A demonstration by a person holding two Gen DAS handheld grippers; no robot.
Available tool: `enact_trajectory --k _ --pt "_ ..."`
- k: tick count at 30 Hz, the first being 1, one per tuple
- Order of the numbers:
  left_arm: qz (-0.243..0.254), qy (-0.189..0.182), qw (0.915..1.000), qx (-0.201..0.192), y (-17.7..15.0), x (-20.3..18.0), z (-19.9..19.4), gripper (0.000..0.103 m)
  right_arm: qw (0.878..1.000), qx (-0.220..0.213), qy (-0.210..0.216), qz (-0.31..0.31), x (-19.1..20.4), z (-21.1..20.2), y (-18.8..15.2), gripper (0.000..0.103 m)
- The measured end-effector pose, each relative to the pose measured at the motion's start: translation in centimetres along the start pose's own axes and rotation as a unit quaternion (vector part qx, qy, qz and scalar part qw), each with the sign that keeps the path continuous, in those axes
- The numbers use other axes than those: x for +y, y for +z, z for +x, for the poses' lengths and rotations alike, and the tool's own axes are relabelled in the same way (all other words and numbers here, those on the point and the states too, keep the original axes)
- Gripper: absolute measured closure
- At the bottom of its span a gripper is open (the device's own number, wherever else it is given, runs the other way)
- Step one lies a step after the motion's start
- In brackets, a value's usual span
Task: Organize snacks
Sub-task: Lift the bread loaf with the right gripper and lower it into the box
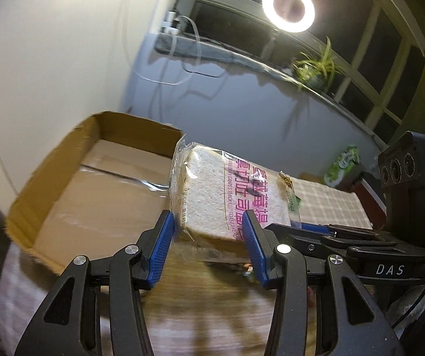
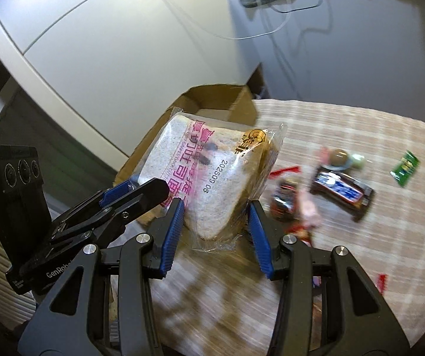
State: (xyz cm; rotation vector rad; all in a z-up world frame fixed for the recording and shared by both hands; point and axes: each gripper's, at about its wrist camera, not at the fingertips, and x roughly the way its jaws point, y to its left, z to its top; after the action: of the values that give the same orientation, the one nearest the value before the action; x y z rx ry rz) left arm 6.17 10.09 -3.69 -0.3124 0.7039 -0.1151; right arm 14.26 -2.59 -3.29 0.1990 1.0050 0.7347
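Observation:
A clear bag of sliced toast bread with pink print (image 1: 227, 195) (image 2: 209, 172) is held up between both grippers, beside an open cardboard box (image 1: 73, 184) (image 2: 221, 101). My left gripper (image 1: 209, 246) has its blue pads around the bag's lower end, with the left pad on loose wrapper and the right pad against the bread. My right gripper (image 2: 215, 231) has its pads around the bag's lower corner, touching the wrapper on both sides. Each gripper shows in the other's view, reaching the bag from the side. The box looks empty inside.
On the checked tablecloth (image 2: 361, 136) lie a dark chocolate bar (image 2: 341, 191), a small green packet (image 2: 405, 167), a round brown sweet (image 2: 338, 157) and red-wrapped snacks (image 2: 283, 198). A green bag (image 1: 343, 163) sits at the table's far end. A ring light (image 1: 288, 7) and a plant (image 1: 316, 65) stand behind.

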Motion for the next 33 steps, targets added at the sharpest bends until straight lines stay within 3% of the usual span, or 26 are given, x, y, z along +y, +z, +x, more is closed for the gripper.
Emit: enact_trajectory --k 15,27,33 --pt "-0.059 0.057 0.9963 -0.027 0.0 8.1 -2.6 0.058 0.996 0.043 0.02 -0.074 7.6 7.7 2.2 0.056" --pt "-0.076 0.063 0.9949 -0.019 -0.7 10.5 -1.9 0.058 0.994 0.065 0.015 -0.084 9.0 11.2 2.5 0.056" --pt "-0.071 0.075 0.9945 -0.022 -0.6 10.6 -2.1 0.058 0.995 0.057 -0.008 -0.086 8.7 11.3 2.7 0.056"
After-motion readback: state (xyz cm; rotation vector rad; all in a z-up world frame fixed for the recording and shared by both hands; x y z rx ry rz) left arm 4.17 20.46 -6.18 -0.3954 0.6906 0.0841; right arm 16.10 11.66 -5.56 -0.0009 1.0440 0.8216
